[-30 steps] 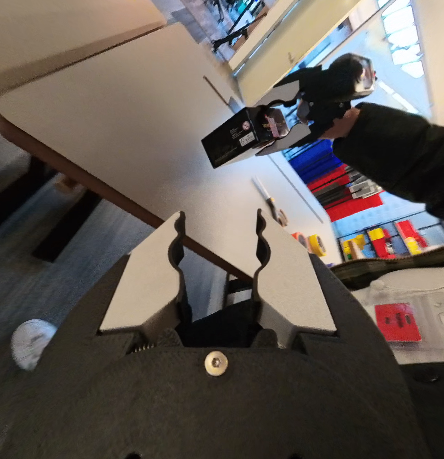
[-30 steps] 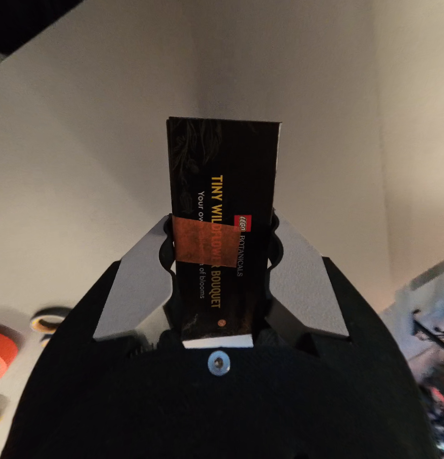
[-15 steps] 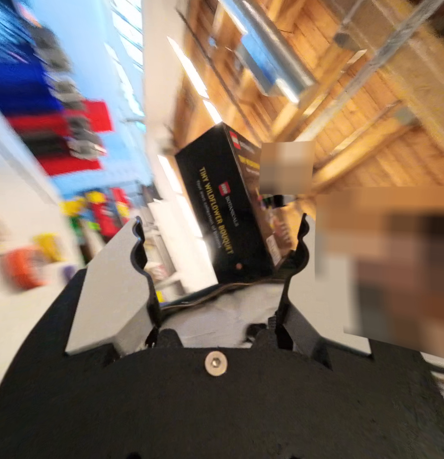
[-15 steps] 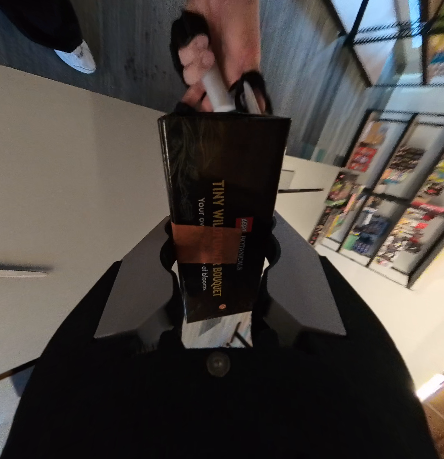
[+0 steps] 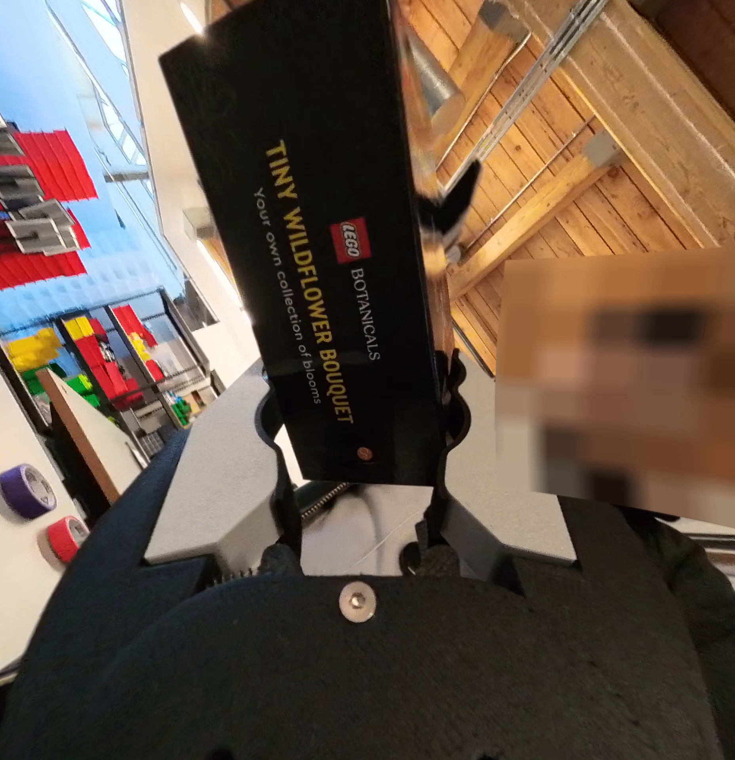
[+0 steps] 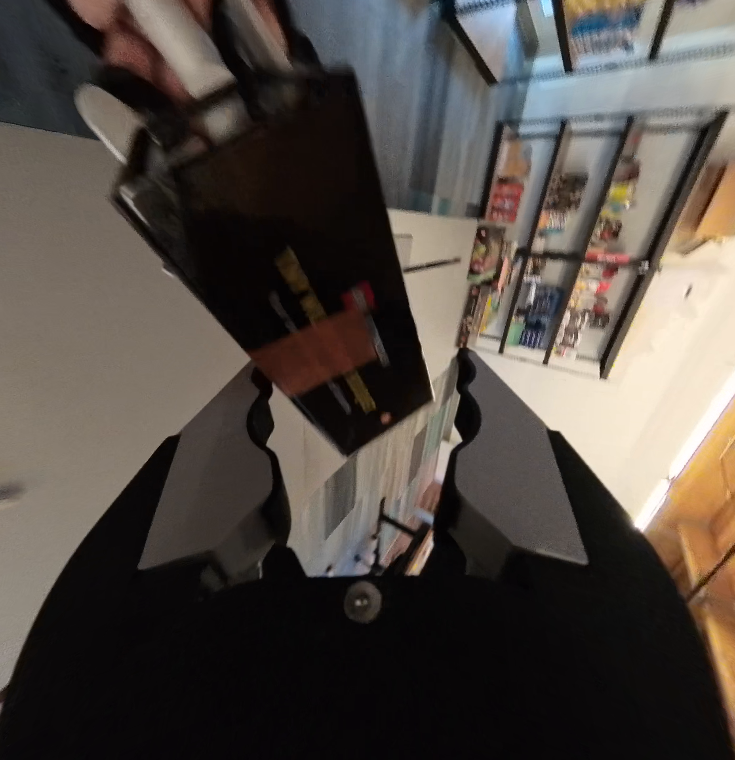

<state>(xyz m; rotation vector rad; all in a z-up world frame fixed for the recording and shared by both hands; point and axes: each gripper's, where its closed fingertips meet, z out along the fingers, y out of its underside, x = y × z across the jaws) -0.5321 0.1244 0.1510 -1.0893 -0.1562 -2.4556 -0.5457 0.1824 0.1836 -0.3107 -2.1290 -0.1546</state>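
Observation:
A long black box (image 5: 308, 205) with yellow and white print stands up between the fingers of my left gripper (image 5: 361, 395). The left gripper is shut on the box's near end, with both fingers against its sides. In the right wrist view the same box (image 6: 283, 246) is tilted and blurred, with a brown tape strip (image 6: 316, 357) across it. Its near end lies between the fingertips of my right gripper (image 6: 359, 382), which is open, with a gap at the right finger (image 6: 464, 395). The left gripper (image 6: 193, 107) and a hand (image 6: 123, 53) hold the box's far end.
A white table (image 6: 69, 288) lies to the left. A purple tape roll (image 5: 24, 489) and a red tape roll (image 5: 65, 538) sit on it. Black shelving with coloured boxes (image 6: 584, 246) stands at the right. A wooden ceiling (image 5: 563, 123) is behind the box.
One second ago my right gripper held the box and my left was empty and apart. The left gripper swung up and closed on the box; the right gripper opened and let it go.

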